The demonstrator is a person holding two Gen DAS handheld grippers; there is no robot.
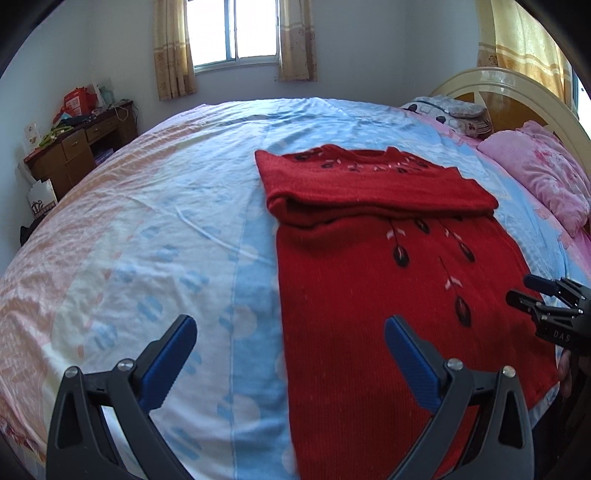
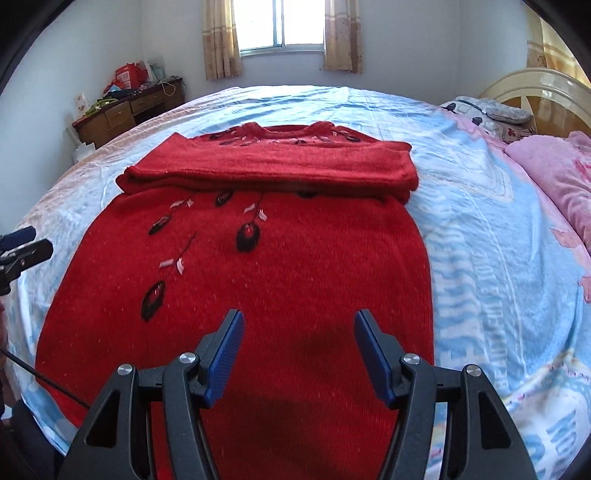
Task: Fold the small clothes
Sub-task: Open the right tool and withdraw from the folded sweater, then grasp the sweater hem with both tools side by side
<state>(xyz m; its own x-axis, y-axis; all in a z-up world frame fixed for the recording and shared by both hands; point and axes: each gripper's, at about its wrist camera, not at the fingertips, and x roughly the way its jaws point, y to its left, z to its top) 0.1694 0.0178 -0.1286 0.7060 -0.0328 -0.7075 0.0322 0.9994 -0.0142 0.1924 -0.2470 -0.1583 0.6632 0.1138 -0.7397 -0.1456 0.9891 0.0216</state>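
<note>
A red knit sweater [image 1: 399, 295] with black leaf embroidery lies flat on the bed, its sleeves folded across the chest just below the collar. It fills the middle of the right wrist view [image 2: 277, 266]. My left gripper [image 1: 290, 332] is open and empty, above the sweater's left edge near the hem. My right gripper [image 2: 298, 328] is open and empty, above the sweater's lower body. The right gripper also shows at the right edge of the left wrist view [image 1: 532, 291]. The left gripper shows at the left edge of the right wrist view [image 2: 22, 243].
The bed has a blue, white and peach sheet [image 1: 166, 229]. A pink pillow [image 1: 543, 173] and the cream headboard [image 1: 517, 85] are at the right. A wooden desk [image 1: 81, 147] with clutter stands by the far left wall, under a curtained window [image 1: 232, 33].
</note>
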